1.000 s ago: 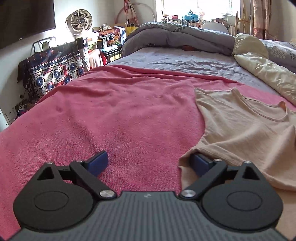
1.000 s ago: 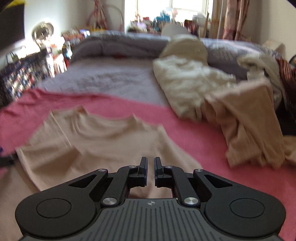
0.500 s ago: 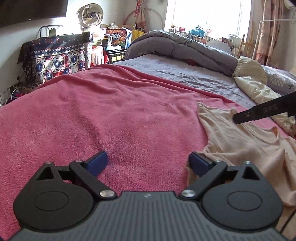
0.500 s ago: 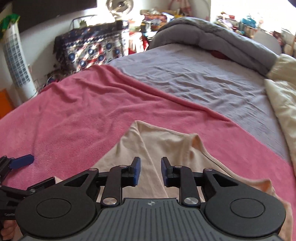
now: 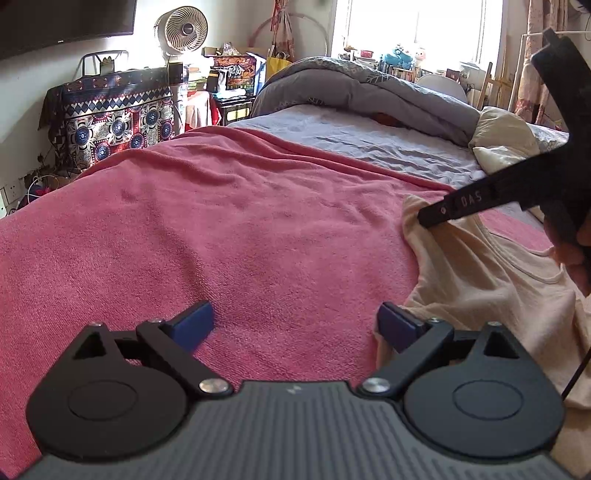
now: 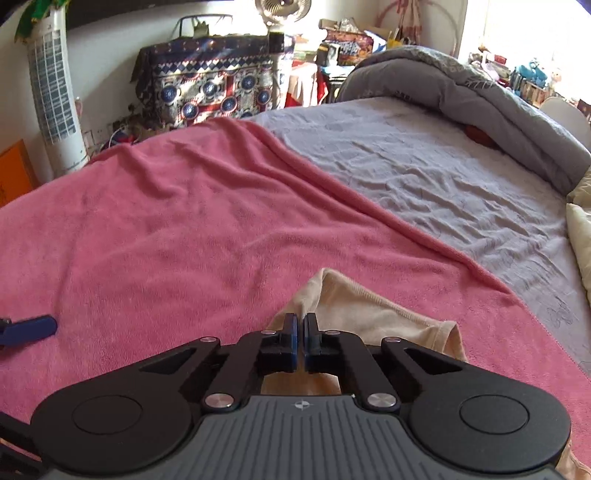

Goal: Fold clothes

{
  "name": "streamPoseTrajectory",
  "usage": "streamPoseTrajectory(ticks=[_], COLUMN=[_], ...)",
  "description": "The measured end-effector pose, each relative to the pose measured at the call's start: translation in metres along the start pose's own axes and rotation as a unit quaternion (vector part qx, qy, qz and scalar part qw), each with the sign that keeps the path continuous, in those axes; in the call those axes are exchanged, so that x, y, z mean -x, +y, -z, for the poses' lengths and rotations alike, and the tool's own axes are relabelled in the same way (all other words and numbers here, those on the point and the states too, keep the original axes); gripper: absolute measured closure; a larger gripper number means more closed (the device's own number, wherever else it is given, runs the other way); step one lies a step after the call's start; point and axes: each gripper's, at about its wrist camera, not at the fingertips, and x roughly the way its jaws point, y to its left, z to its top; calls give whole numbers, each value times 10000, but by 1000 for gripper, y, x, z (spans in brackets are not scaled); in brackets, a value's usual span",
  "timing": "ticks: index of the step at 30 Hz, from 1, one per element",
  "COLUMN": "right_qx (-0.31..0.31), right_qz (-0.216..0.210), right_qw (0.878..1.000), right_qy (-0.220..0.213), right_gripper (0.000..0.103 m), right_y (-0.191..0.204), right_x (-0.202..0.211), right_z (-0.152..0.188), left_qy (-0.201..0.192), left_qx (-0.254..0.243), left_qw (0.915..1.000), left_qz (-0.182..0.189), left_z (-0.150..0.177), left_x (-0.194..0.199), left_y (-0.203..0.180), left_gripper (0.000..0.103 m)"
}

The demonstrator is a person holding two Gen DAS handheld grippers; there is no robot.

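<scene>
A beige T-shirt (image 5: 487, 280) lies on the pink blanket (image 5: 221, 229) at the right. My left gripper (image 5: 295, 325) is open and low over the blanket; its right finger touches the shirt's near left edge. My right gripper (image 6: 300, 332) is shut on the shirt's far left corner (image 6: 332, 295) and lifts that fabric. In the left wrist view the right gripper (image 5: 436, 216) reaches in from the right above the shirt. A blue fingertip of the left gripper (image 6: 33, 328) shows at the left in the right wrist view.
A grey sheet (image 6: 443, 184) and rolled grey duvet (image 5: 369, 85) lie beyond the blanket. Cream bedding (image 5: 506, 144) sits at the far right. A patterned cloth-covered stand (image 5: 114, 110), a fan (image 5: 181, 29) and a white tower unit (image 6: 55, 92) stand left of the bed.
My right gripper has swung left over the shirt, closed on its far left corner and raised it. My left gripper has stayed open at the shirt's near edge.
</scene>
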Motion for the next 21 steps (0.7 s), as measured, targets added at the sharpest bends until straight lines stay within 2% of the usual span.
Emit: streamPoseTrajectory(ticks=[7, 10, 13, 15, 16, 17, 18, 19, 21], right_qx=[-19, -72, -26, 65, 61, 50, 40, 71, 160], right_qz=[-24, -74, -219, -261, -255, -259, -264, -240, -134], right_qw=[9995, 9997, 9996, 9994, 9994, 9995, 9996, 9996, 9989], right_qy=[-324, -229, -155, -214, -223, -159, -70, 96, 428], right_gripper=[101, 101, 98, 93, 83, 65, 57, 53, 56], right_y=[2, 0, -2, -9, -13, -17, -21, -21, -16], right_x=[-23, -44, -41, -24, -17, -12, -9, -10, -21], right_z=[-40, -49, -43, -34, -29, -24, -18, -12, -3], left_qy=[-23, -10, -12, -24, -36, -63, -95, -128, -207], left_qx=[85, 80, 130, 143, 158, 196, 242, 289, 452], left_qw=[9999, 9999, 9999, 9999, 9999, 9998, 9996, 9995, 9987], left_qz=[-73, -74, -37, -37, -45, -54, -63, -71, -63], left_z=[-1, -1, -1, -1, -1, -1, -1, -2, -2], left_x=[-1, -1, -1, -1, -1, 0, 1, 1, 4], left_y=[2, 1, 3, 4, 4, 6, 7, 9, 14], left_gripper=[6, 6, 6, 6, 6, 6, 6, 6, 6])
